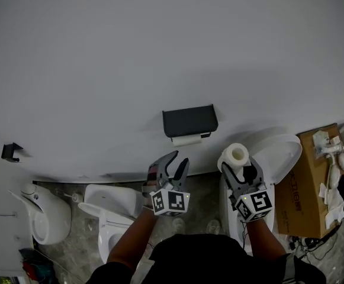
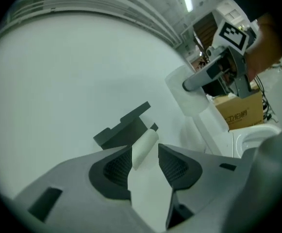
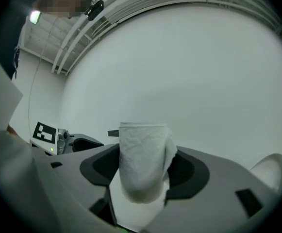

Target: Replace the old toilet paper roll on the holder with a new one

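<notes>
White new roll clamped in right hand-held gripper, kept ready | left hand-held gripper parted, empty, aimed at old roll under dark holder, likely for removal

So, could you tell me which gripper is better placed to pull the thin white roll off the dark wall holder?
Left: the left gripper is open, empty and aimed at the thin white roll under the dark wall holder; the right gripper grips the full white paper roll.
</notes>
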The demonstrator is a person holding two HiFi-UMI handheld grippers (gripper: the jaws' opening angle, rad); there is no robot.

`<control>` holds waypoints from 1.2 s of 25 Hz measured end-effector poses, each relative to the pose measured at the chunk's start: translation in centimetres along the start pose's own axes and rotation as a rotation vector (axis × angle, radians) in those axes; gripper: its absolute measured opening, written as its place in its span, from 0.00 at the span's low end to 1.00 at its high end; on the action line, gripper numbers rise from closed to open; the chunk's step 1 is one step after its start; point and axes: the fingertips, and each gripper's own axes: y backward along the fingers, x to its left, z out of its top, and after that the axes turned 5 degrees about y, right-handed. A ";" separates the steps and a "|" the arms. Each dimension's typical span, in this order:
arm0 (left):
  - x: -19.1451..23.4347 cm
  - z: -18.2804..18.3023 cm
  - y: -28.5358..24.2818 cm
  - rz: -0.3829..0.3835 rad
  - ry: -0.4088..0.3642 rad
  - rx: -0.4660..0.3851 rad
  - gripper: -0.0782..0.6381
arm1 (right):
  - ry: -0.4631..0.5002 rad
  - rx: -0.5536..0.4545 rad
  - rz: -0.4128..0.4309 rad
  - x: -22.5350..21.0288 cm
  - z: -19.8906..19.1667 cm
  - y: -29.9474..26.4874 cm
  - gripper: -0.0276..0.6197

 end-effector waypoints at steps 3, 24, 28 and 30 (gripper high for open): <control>-0.4 0.0 -1.5 0.030 -0.158 0.044 0.36 | -0.030 -0.016 0.009 -0.8 0.4 0.3 0.47; -0.4 -2.2 -6.8 0.163 -0.626 0.345 0.44 | 0.025 -0.018 0.137 0.0 0.6 1.7 0.46; 0.4 -2.4 -7.1 0.212 -0.740 0.374 0.36 | 0.052 -0.026 0.150 0.3 1.0 1.5 0.47; 0.5 -2.2 -7.2 0.220 -0.743 0.367 0.35 | 0.055 -0.027 0.154 0.3 1.1 1.5 0.46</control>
